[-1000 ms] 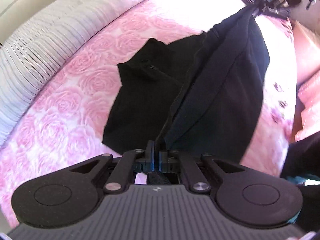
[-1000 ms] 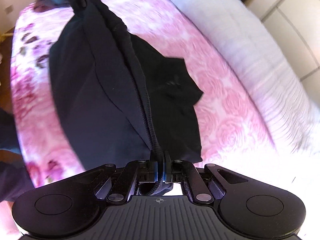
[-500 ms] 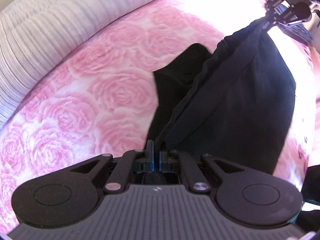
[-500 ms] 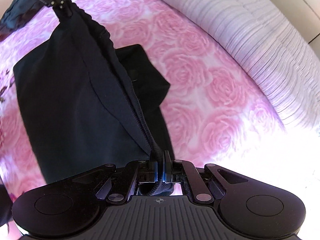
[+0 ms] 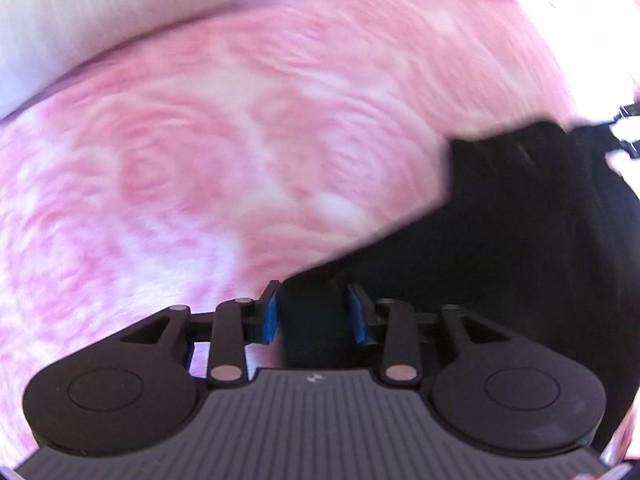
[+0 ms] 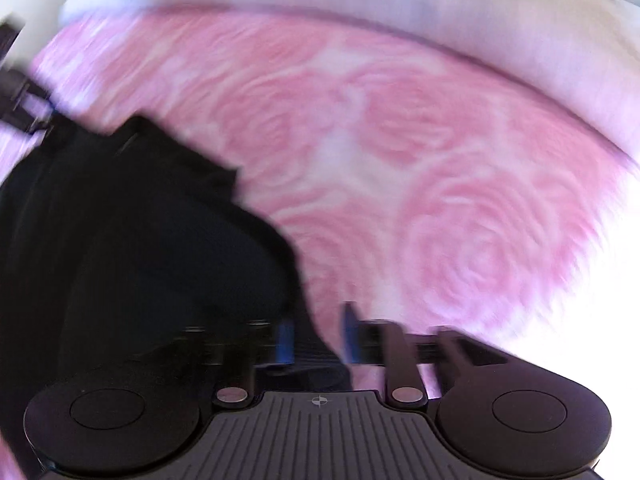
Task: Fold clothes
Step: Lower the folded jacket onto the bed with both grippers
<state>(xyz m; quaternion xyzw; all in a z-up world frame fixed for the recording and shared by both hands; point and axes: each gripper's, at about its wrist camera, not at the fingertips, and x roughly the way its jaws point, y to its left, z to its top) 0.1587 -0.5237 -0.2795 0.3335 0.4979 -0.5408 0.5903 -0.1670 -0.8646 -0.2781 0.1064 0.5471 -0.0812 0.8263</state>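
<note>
A black garment (image 5: 520, 232) lies on the pink rose-patterned bedspread (image 5: 200, 160), filling the right side of the left wrist view. My left gripper (image 5: 314, 312) is open, its blue pads apart, with the garment's edge lying loose between them. In the right wrist view the same black garment (image 6: 132, 232) covers the left side, blurred by motion. My right gripper (image 6: 318, 334) is open too, and dark cloth sits between its blue pads. The other gripper (image 6: 16, 96) shows faintly at the far left edge.
A white striped cover (image 6: 440, 20) runs along the far edge of the bed beyond the pink bedspread (image 6: 440, 160). Bare bedspread stretches left of the garment in the left wrist view and right of it in the right wrist view.
Both grippers dropped low to the bed and opened, letting go of the garment edge they held stretched between them. The garment now lies down on the bedspread.
</note>
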